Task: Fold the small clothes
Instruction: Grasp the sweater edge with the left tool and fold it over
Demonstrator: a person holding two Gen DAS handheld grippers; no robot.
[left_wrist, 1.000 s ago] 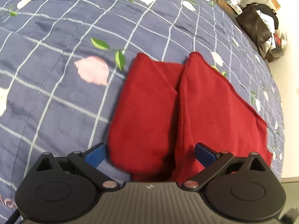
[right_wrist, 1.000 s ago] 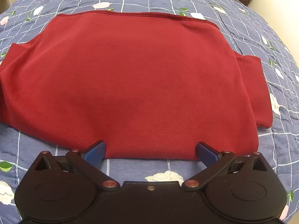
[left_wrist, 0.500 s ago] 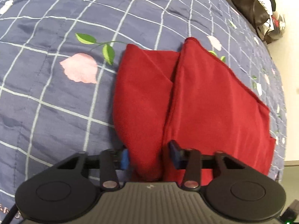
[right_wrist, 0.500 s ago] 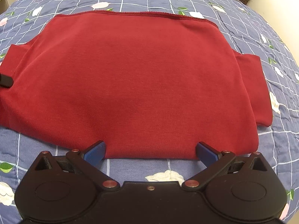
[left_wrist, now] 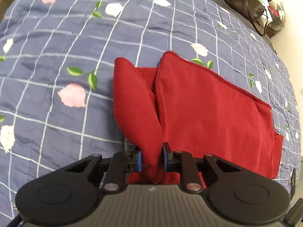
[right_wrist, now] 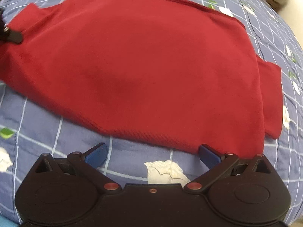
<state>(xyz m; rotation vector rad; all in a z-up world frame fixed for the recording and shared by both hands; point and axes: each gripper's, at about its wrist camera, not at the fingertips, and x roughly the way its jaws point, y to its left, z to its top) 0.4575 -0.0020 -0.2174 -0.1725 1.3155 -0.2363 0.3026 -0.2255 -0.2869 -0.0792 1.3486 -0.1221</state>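
A dark red top [right_wrist: 151, 56] lies spread on a blue checked bedspread [left_wrist: 56, 37]. In the left wrist view its sleeve [left_wrist: 136, 102] rises in a ridge from the bed to my left gripper [left_wrist: 152, 159], whose jaws are closing with the sleeve's bunched end pinched between the blue pads [left_wrist: 139, 159]. The top's body [left_wrist: 208, 113] lies flat to the right. In the right wrist view my right gripper [right_wrist: 152, 154] stands open just short of the top's near hem, nothing between its fingers. A black part of the left gripper [right_wrist: 11, 35] shows at the far left.
The bedspread [right_wrist: 47, 132] carries white lines and pink and white flower prints. A black bag [left_wrist: 246, 1] and other items sit beyond the bed's far right corner. A pale wall shows at the right edge.
My left gripper went from wide open to pinching the sleeve end, then lifted it so the sleeve stands in a ridge. The right gripper stayed open at the hem and its view tilted.
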